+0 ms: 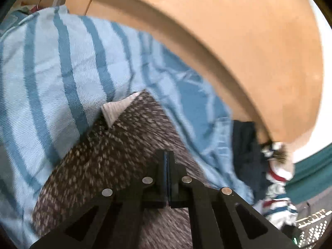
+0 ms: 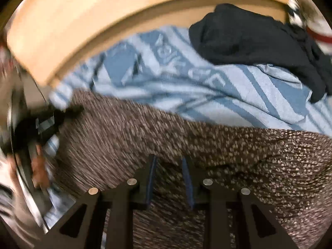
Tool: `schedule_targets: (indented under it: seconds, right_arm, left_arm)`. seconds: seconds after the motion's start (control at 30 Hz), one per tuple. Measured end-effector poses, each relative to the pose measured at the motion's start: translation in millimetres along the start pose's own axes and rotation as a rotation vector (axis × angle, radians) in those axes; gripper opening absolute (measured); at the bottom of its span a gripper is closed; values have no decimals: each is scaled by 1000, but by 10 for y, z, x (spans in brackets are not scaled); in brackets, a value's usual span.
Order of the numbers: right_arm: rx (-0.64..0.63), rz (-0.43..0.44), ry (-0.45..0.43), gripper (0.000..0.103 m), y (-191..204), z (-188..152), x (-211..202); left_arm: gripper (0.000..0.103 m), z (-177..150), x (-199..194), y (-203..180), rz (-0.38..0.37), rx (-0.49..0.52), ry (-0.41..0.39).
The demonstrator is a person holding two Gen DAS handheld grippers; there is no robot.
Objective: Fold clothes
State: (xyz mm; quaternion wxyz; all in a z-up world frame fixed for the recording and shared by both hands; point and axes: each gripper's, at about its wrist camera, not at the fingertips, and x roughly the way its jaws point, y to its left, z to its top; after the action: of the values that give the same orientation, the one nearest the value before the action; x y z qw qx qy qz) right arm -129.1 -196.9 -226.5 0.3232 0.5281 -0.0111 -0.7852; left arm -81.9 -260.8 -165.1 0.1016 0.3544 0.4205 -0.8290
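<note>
Left gripper (image 1: 167,157) pinched together on speckled knit garment (image 1: 116,145), right gripper (image 2: 169,166) fingers apart; dark clothes (image 2: 249,37) unfolded at one o'clock.

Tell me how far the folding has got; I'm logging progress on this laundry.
Early. No finished fold shows. In hand: the brown speckled knit garment, spread on the blue striped blanket; the left gripper looks shut at it, the right gripper open above it. Left: the dark navy garment and the white, red and teal striped cloth, both crumpled.
</note>
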Motion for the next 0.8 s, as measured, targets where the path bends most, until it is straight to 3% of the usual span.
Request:
schedule_targets:
  seconds: [0.07,0.1,0.2,0.23,0.37,0.57,0.63,0.7,0.73,0.8]
  right_arm:
    - [-16,3,5,29,59,72,70]
    - [-30,4,20,29,118,84,128]
    - [-75,7,76,30,324,88,327]
    - [-89,0,102,30,376,61,390]
    - [-109,11,110,31,468,-77,364]
    - [-22,17,32,32,277,-27,227]
    - [-10,18,65,32,234,-41,341]
    - [-13,26,76,32,235,-48,351]
    - [-16,31,79,31,240,-51,346]
    - [-22,41,85,31,249,-57,336]
  left_arm:
    - [3,-34,29,-73,-10,52,59]
    - [3,-16,55,-37,28,61,65]
    - [3,112,132,254,239,34,12]
    - [3,125,163,279,264,33,19]
    - [2,59,310,94,187,66,146]
    - [3,-40,529,-183,69,115,335]
    - [3,-26,603,-203,215,232,312]
    - [3,92,494,-153,342,311,213]
    - [3,173,407,-113,421,329,160]
    - [3,332,237,-25,498,294,107]
